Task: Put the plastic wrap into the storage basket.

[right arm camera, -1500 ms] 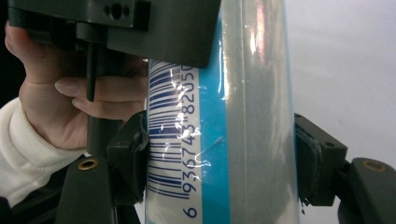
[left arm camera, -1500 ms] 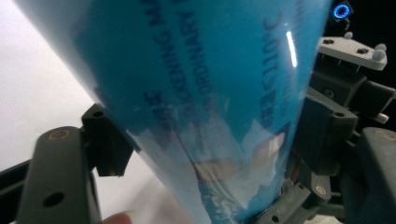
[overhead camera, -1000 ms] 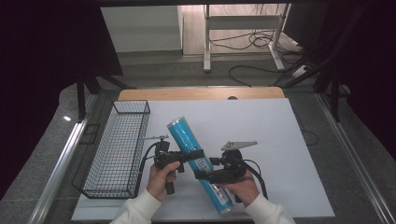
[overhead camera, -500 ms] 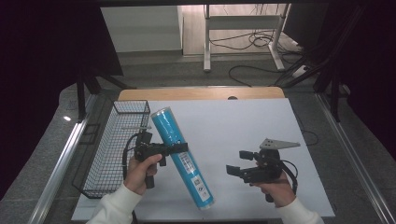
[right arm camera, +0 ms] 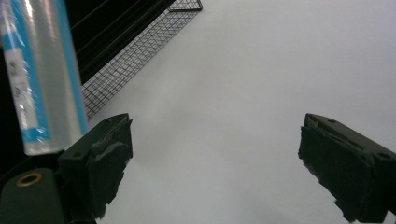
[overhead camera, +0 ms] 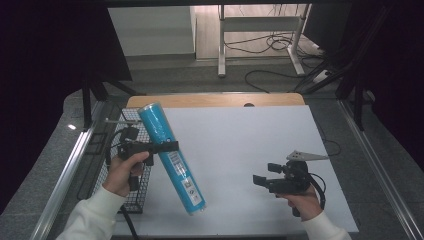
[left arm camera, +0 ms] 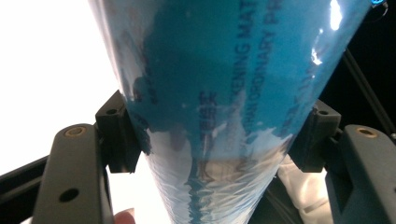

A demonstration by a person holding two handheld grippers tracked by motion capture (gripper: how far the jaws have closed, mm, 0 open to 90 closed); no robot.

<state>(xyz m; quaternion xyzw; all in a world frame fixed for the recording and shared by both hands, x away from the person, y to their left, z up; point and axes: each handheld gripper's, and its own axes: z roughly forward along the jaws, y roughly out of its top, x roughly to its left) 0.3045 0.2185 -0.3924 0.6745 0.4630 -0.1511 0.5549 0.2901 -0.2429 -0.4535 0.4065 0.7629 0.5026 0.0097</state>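
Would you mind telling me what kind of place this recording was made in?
Probably a lab or recording workspace: a white-topped table inside a metal frame, loose cables on the floor behind, dark curtains around.

White table sheet point(overhead camera: 240, 145) open across centre and right. Black wire mesh basket point(overhead camera: 131, 197) walls off left edge. Long blue plastic-wrapped roll point(overhead camera: 171, 157) slants beside it, blocking passage.

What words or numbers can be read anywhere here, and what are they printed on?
On the blue roll, in the left gripper view: "ENING MAT", a fragment, its start cut off.
Below it on the same roll: "ORDINARY P", also a fragment.
Other dark print lower on the roll: too blurred to read.
White label on the roll, in the high view: too small to read.
The wire basket and the table carry no text.
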